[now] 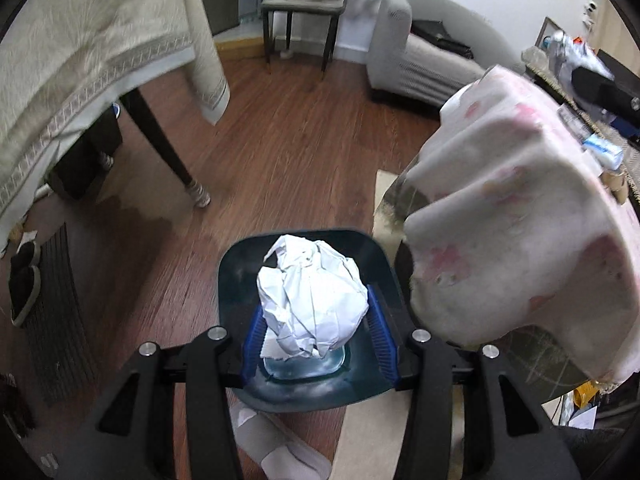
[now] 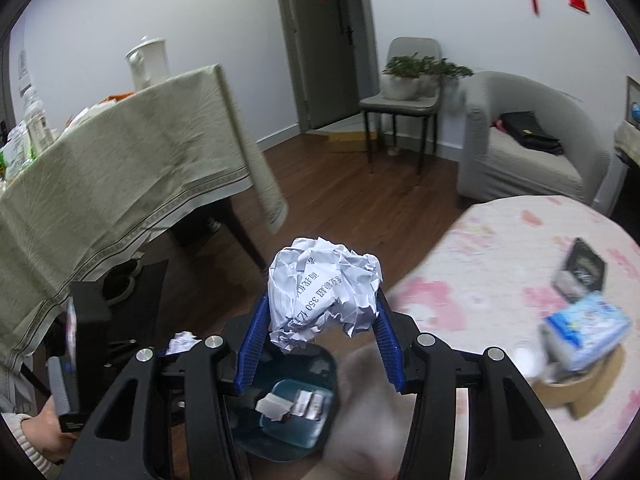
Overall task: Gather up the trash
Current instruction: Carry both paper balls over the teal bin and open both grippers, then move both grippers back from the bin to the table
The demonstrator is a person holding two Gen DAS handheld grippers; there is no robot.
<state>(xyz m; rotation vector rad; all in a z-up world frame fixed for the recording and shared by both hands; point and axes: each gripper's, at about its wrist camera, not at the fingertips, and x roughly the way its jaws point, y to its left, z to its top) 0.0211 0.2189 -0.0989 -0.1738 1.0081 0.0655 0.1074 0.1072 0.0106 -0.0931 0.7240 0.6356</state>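
Observation:
My left gripper (image 1: 316, 336) is shut on a crumpled white paper ball (image 1: 312, 292), held right above the open dark blue trash bin (image 1: 236, 276) on the wood floor. My right gripper (image 2: 320, 328) is shut on a second crumpled paper ball with printed text (image 2: 324, 292), held above the same bin (image 2: 320, 364), which holds a white scrap and small packets. The left gripper's body (image 2: 86, 340) shows at the left of the right wrist view.
A round table with a pink floral cloth (image 2: 500, 264) stands right of the bin and carries a tissue pack (image 2: 588, 326) and boxes. A cloth-covered table (image 2: 120, 168) stands at left. An armchair (image 2: 532, 148) and a chair with plants (image 2: 404, 92) are behind.

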